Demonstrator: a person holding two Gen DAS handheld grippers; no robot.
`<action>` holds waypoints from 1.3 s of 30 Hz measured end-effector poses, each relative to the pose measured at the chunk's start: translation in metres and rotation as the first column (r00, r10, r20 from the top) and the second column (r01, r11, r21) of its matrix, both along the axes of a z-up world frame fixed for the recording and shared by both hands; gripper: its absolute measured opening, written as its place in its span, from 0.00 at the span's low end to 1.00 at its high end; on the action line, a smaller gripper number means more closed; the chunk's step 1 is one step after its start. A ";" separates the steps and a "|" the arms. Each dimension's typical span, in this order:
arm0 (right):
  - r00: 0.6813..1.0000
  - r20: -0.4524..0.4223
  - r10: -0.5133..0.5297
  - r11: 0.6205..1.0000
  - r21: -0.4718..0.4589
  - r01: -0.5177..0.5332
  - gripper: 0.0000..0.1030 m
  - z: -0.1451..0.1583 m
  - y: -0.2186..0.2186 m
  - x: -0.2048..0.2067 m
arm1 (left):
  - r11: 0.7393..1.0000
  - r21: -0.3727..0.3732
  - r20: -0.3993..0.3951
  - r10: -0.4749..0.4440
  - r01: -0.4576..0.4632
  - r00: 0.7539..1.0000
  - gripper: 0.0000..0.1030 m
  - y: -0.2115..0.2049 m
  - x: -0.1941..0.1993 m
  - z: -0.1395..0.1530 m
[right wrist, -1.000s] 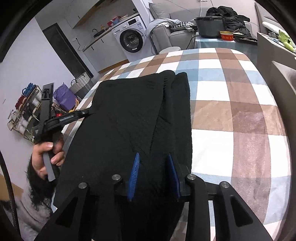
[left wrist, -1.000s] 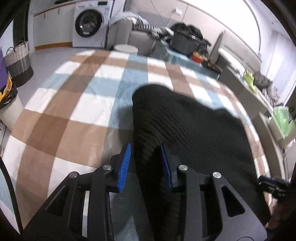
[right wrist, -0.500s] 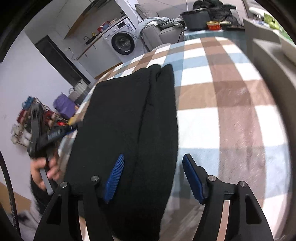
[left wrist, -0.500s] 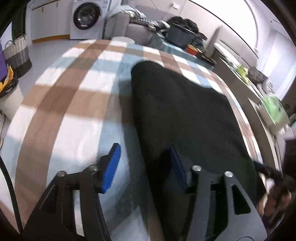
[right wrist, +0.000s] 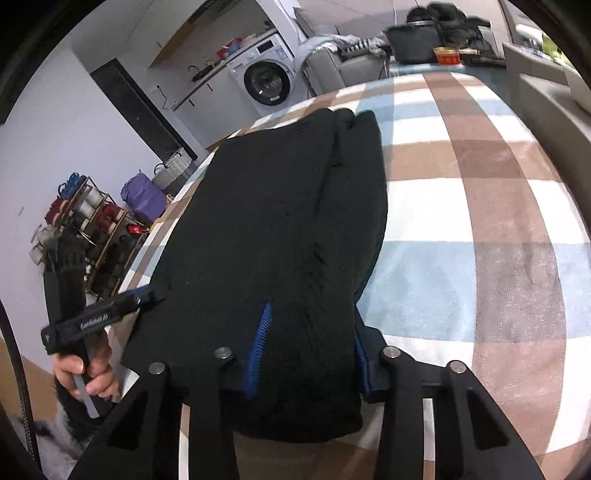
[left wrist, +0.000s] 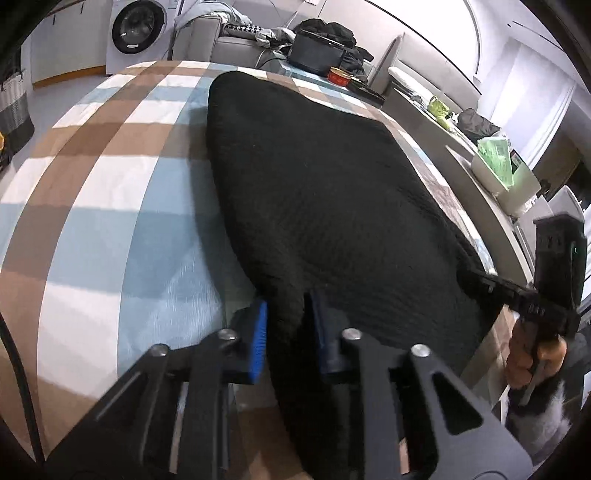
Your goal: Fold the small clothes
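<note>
Fingers (left wrist: pixel 258 339) of the left gripper (left wrist: pixel 286 338), blue-padded, have just been closing and now pinch the near left edge of the black knitted garment (left wrist: pixel 325 206), a ridge of fabric squeezed between the two pads. From that wrist's view the garment stretches away toward twelve o'clock across the checked cloth (left wrist: pixel 110 192) of brown, white and pale blue that covers the desk. At four o'clock the right gripper (left wrist: pixel 495 286) reaches in to the garment's right corner, with a hand (left wrist: pixel 532 350) around its handle. Beyond the desk, at eleven o'clock, stands a washing machine (left wrist: pixel 135 31); a dark pot (left wrist: pixel 316 55) and a red tin (left wrist: pixel 338 76) sit at about one o'clock on the far side.

From the right wrist's view, the right gripper (right wrist: pixel 308 350) has also just been closing, and its fingers (right wrist: pixel 260 339) clamp a thick bunch of the near right edge of the garment (right wrist: pixel 280 229); the right pad is mostly hidden behind the cloth. The garment lies flat with long folds along its right side, running toward twelve o'clock. Bare checked cloth (right wrist: pixel 480 206) fills the picture from one to four o'clock. At nine o'clock the left gripper (right wrist: pixel 147 295) meets the garment's left corner, its handle in a hand (right wrist: pixel 86 373). A rack of spools (right wrist: pixel 88 214) stands behind it, with the washing machine (right wrist: pixel 266 79) at eleven o'clock.
</note>
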State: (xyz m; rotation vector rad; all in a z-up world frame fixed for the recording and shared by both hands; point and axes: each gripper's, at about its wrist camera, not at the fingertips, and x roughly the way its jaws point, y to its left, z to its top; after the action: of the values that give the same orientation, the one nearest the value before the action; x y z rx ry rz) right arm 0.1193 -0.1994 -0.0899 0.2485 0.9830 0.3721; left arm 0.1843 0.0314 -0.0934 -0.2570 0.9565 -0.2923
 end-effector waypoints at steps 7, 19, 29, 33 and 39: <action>0.999 0.008 -0.036 0.999 -0.021 0.036 0.32 -0.003 0.028 0.027 | 0.996 0.009 0.002 0.086 -0.086 0.996 0.13 0.017 0.060 0.006; 0.994 0.082 -0.071 0.983 -0.163 0.084 0.67 0.015 0.024 0.043 | 0.992 0.064 0.082 0.108 -0.113 0.991 0.21 0.028 0.068 0.020; 0.944 0.328 -0.043 0.986 -0.136 0.092 1.00 0.050 0.019 -0.008 | 0.984 0.146 0.376 0.040 -0.101 0.926 1.00 0.024 -0.016 0.067; 0.927 0.375 -0.016 0.988 -0.137 0.072 1.00 0.051 0.031 -0.020 | 0.987 0.122 0.413 0.042 -0.100 0.910 1.00 0.019 -0.024 0.070; 0.897 0.441 -0.004 0.988 -0.138 0.072 1.00 0.054 0.041 -0.027 | 0.986 0.120 0.426 0.054 -0.116 0.903 1.00 0.012 -0.028 0.061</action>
State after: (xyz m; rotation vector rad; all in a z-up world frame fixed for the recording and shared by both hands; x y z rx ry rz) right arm 0.0921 -0.1588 -0.0362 0.0392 0.5528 0.2982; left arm 0.1566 0.0437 -0.0322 -0.0953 0.5307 -0.1861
